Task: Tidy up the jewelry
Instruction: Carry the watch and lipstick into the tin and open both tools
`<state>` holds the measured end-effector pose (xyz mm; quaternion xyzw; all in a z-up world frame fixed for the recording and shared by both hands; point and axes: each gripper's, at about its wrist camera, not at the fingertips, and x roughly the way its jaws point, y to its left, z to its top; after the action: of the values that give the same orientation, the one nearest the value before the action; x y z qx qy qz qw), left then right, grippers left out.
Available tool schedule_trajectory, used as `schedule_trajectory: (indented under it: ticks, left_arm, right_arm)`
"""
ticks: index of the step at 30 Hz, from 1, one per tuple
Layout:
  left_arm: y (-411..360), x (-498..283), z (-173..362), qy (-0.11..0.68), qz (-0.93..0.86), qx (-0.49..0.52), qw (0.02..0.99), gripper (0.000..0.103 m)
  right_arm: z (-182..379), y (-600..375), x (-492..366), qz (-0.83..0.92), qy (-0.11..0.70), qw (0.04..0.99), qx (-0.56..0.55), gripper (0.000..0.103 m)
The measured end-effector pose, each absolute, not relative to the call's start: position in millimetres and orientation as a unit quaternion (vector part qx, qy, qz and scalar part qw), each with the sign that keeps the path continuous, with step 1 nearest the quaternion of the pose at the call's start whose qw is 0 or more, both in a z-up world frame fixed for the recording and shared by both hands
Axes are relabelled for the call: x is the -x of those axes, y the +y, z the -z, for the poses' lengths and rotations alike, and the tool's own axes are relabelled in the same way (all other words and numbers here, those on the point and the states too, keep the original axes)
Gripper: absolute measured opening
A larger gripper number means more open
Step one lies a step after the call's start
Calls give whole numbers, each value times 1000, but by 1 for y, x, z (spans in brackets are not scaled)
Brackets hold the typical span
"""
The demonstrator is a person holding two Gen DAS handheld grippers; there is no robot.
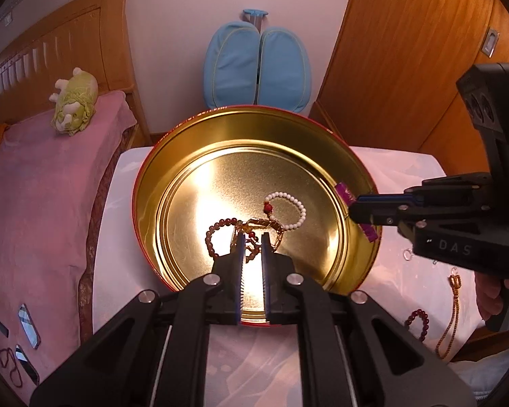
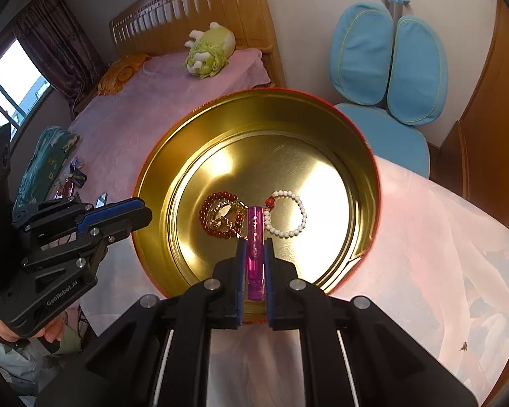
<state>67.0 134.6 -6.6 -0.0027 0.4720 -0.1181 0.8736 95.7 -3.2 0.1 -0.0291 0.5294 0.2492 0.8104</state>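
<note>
On the body of the right gripper (image 1: pixel 353 212) we read the letters "DAS", and on the body of the left gripper (image 2: pixel 142 215) the words "GenRobot.AI".

We hold the right gripper level over the rim of the round gold tin (image 1: pixel 146 183), coming in from the right side. Its jaws are closed on a purple tube (image 2: pixel 255 237), which lies lengthwise between the two fingers and sticks out past the tips, over the floor of the tin.

We hold the left gripper above the near edge of the tin, pointing forward and a little down. Its jaws are narrow with a small gap, and nothing is between them; light from the tin shows through the gap.

Inside the tin lie a white bead bracelet (image 1: pixel 297 212) and a dark red bead bracelet (image 1: pixel 217 234), with a tangled gold chain (image 1: pixel 261 225) between them. On the white cloth (image 1: pixel 407 176) to the right of the tin lie another dark red bracelet (image 1: pixel 419 322) and a brown bead string (image 1: pixel 451 318).
</note>
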Motion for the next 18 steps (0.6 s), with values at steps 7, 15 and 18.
schedule_trajectory:
  ticks: [7, 15, 18]
  left_arm:
    - [139, -88, 24, 504, 114, 1, 856, 9]
    - [147, -93, 23, 506, 110, 5, 856, 9]
    - [146, -92, 23, 506, 109, 3, 856, 9]
  right_arm:
    - [36, 23, -120, -238, 570, 785, 51, 11]
    - [44, 28, -138, -227, 573, 786, 50, 11]
    - [45, 30, -145, -225, 566, 791, 53, 11]
